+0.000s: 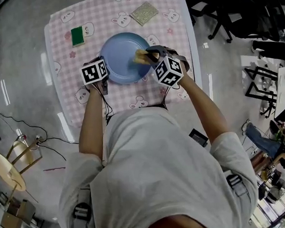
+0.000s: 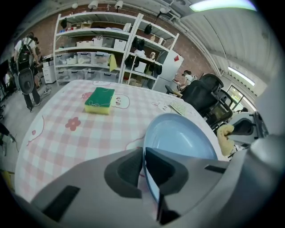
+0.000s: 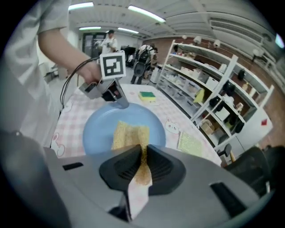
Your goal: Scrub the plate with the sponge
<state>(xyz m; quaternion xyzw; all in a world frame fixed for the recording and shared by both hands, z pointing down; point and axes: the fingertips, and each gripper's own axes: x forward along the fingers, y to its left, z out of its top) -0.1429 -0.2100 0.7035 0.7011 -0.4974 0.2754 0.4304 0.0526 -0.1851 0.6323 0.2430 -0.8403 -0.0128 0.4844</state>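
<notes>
Table (image 1: 67, 87): we see a pink checked cloth printed with small animals and flowers over its whole top.
Green sponge (image 1: 78, 36): a thick block, green above and yellow below, lying flat near the table's far left corner, well apart from the plate.
Left gripper (image 1: 105, 75): we find its jaws narrow, clamped on the plate's near left rim.
Blue plate (image 1: 121, 56): round, smooth and shallow, at the middle of the table; the only thing we see in it is the yellow sponge.
Yellow sponge (image 1: 139, 57): thin, coarse and grainy, folded; its free end lies on the plate's right half.
Flat pad (image 1: 144, 12): a thin, speckled yellowish square by the table's far edge.
Right gripper (image 1: 146, 54): its jaws are nearly together, pinching the yellow sponge's near end.
</notes>
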